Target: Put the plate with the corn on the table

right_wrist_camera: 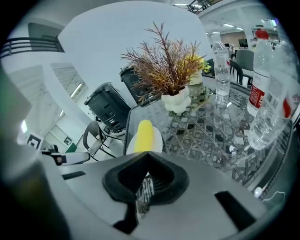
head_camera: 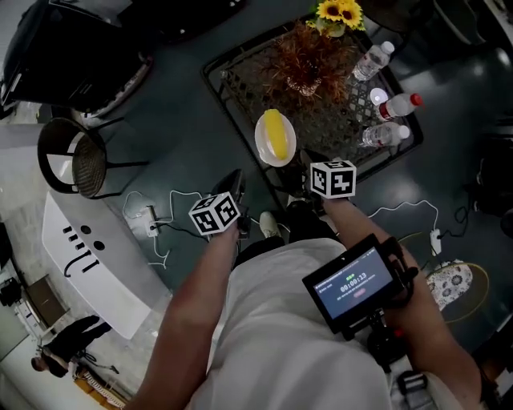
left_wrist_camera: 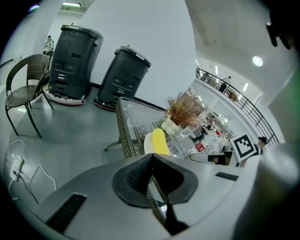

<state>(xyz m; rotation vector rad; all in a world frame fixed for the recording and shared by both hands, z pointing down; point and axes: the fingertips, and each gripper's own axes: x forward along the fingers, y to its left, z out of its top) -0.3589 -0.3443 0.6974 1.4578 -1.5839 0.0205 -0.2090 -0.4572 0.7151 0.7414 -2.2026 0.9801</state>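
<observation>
- Dark grey floor (head_camera: pixel 176 128) is recorded around a wicker-and-glass counter (head_camera: pixel 244 92), which is seen at the top of the head view.
- A wicker chair (head_camera: pixel 76 160) is noted on the floor to the left, well apart from the counter. Two black units (left_wrist_camera: pixel 74 61) are seen against the wall behind it.
- A white cable (head_camera: pixel 160 210) is observed lying loose on the floor near the person's left arm.
- The white plate (head_camera: pixel 275 138) is found resting on the counter, close to its near edge. The yellow corn (head_camera: pixel 276 132) is laid lengthwise on the plate.
- A dried plant (head_camera: pixel 307 58) and sunflowers (head_camera: pixel 338 11) are placed further back on the counter. Three water bottles (head_camera: pixel 398 105) are grouped at its right side.
- The left claw (left_wrist_camera: pixel 151 158) is seen with its pads pressed together at the tips and nothing held between them. It is held over the floor, short of the counter's edge and apart from the plate.
- The right claw (right_wrist_camera: pixel 146 154) is likewise drawn together at the tips, with nothing gripped. It is positioned just beside the plate's near rim. Contact with the plate cannot be confirmed from any view.
- A small screen (head_camera: pixel 353 286) is seen mounted at the person's chest.
</observation>
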